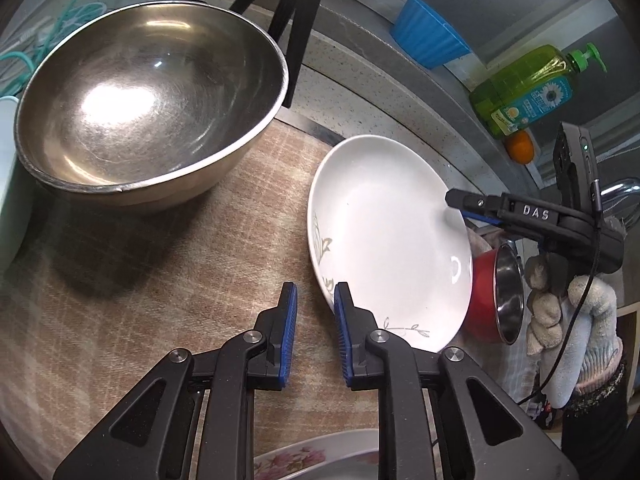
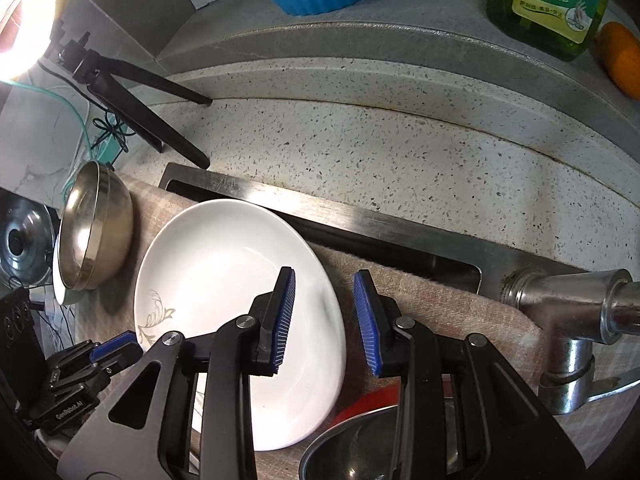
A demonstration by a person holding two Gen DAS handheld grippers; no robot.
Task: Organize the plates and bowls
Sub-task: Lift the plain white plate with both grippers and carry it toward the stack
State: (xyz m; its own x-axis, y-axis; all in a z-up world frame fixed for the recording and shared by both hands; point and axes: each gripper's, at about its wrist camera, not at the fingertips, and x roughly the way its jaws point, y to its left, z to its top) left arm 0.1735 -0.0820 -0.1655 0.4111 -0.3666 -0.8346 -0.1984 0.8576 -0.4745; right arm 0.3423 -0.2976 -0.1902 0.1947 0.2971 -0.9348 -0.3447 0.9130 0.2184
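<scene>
While the plate [image 2: 224, 280] lay on the cloth [image 1: 160, 280] beside the steel bowl [image 1: 152, 96], your right gripper [image 2: 324, 320] straddled its rim, fingers released; left gripper [image 1: 316, 336] fingers empty at its edge.

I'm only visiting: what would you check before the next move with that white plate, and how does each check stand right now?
1. Right tool straddles the white plate at its rim: ok.
2. Its pads press on the plate: not ok, a gap shows.
3. Left tool is free: ok, nothing lies between its fingers.
4. Plate lies on the cloth with nothing stacked on it: ok.
5. Steel bowl stands apart from the plate: ok.
6. Red pot is clear of the plate's edge: cannot tell.
</scene>
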